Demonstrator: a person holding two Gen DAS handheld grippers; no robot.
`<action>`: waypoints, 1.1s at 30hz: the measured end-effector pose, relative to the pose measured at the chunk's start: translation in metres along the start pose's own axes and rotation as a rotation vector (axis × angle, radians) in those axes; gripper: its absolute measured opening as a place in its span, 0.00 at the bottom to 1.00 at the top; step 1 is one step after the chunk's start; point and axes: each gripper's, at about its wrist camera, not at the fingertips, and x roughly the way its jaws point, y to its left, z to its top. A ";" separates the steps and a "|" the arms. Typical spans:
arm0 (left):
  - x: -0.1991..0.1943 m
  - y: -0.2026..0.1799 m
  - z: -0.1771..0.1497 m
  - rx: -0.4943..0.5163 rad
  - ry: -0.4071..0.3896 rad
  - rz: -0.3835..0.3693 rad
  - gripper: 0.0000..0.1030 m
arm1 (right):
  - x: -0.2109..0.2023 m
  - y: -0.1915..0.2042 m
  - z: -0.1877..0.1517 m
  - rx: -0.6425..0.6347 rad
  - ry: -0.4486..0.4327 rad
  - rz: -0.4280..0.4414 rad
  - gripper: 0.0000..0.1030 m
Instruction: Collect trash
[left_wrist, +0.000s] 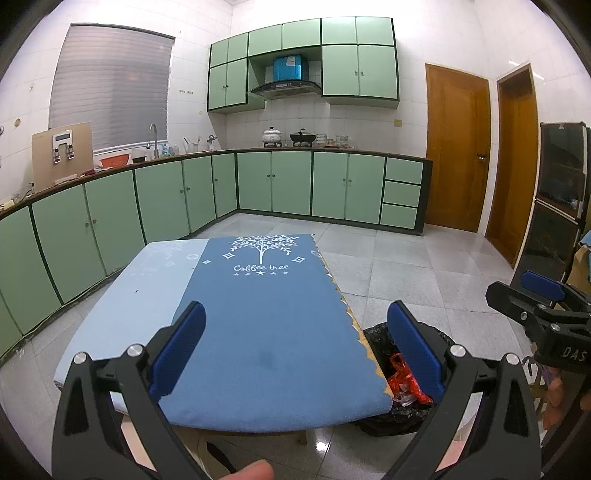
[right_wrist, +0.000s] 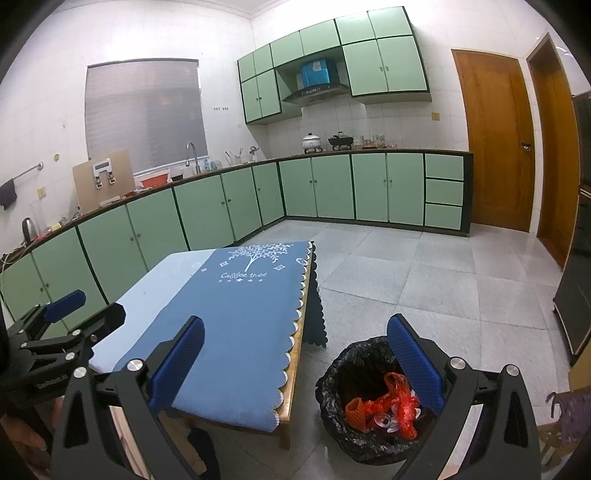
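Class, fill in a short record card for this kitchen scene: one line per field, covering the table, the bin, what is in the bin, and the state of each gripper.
table: low wooden table under a blue cloth printed with a white tree; nothing visible lying on the cloth
bin: black-bagged trash bin on the floor beside the table's right edge
bin contents: red-orange plastic wrappers and some clear plastic pieces
left gripper: open, holding nothing, above the table's near end
right gripper: open, holding nothing, one finger over the bin
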 end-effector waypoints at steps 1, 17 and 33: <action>0.000 0.001 0.000 0.001 0.000 0.000 0.93 | 0.000 0.001 0.001 0.000 0.000 0.000 0.94; 0.003 0.002 -0.001 0.001 0.007 -0.001 0.93 | 0.000 -0.001 0.001 0.005 0.005 0.001 0.94; 0.002 0.003 -0.002 -0.001 0.002 0.005 0.93 | 0.002 0.002 0.003 0.005 -0.003 0.004 0.94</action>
